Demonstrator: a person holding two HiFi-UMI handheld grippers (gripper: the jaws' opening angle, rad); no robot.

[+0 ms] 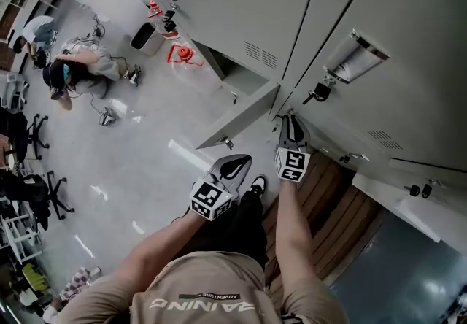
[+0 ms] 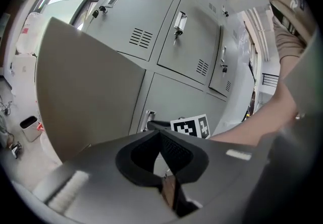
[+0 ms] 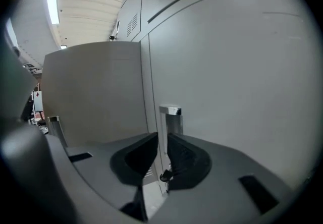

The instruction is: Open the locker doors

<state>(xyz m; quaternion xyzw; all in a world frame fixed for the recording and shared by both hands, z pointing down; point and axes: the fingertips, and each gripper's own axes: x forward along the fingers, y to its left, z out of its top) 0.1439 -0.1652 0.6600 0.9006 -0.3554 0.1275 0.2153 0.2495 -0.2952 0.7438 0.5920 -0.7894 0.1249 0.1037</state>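
**Right tongs on a handle, one locker door open**

Right gripper [image 3: 162, 140]: jaws narrow, pinched on the chrome handle [image 3: 170, 119] of a closed door [image 3: 232, 66], which is flat and pale grey. What looks like a small key [image 3: 165, 174] hangs at 6 o'clock below the handle.

Left gripper [image 2: 155, 128]: jaws together, nothing between them, clear of the lockers.

Open door [image 1: 241, 117]: at 12 o'clock from the left gripper in the head view, plain grey, standing out from the bank.

Upper doors show louvre vents [image 2: 141, 38].
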